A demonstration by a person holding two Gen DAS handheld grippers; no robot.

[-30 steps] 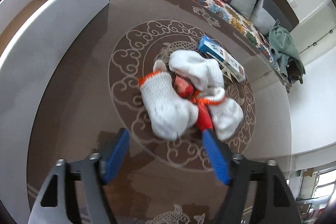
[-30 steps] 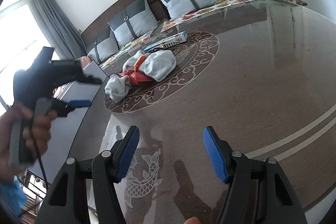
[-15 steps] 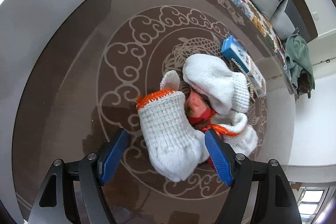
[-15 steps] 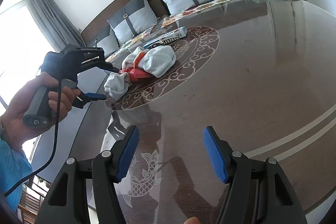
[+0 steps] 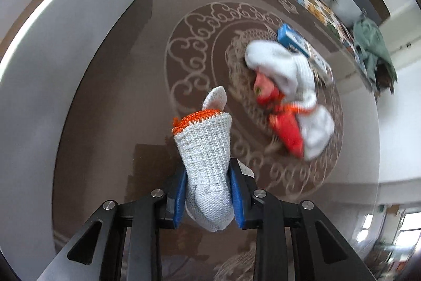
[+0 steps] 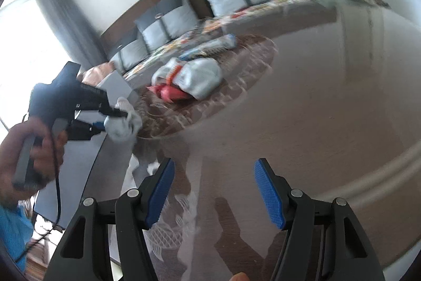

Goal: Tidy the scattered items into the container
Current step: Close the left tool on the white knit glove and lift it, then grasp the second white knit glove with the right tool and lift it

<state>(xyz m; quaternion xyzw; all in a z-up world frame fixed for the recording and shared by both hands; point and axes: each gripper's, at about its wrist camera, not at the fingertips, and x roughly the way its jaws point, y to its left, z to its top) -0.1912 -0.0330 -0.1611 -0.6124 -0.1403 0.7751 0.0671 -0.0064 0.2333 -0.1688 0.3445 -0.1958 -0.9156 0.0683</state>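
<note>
The left gripper (image 5: 209, 198) is closing on a white knit glove (image 5: 208, 165) with an orange cuff, its pads pressing it just beside the white container (image 5: 79, 49). The right gripper (image 6: 214, 195) hangs released above the tabletop (image 6: 329, 109), well apart from the container.

Black hand-held gripper (image 6: 214, 191), blue ribbed pads (image 6: 268, 194), silver screws

Readable text: none | blue box (image 5: 302, 45) on the table: printed face too blurred to make out any words | black handle of the left gripper (image 6: 76, 99), seen from the right wrist: small pale marks, too small to read | numbers, brands, signs: none legible
</note>
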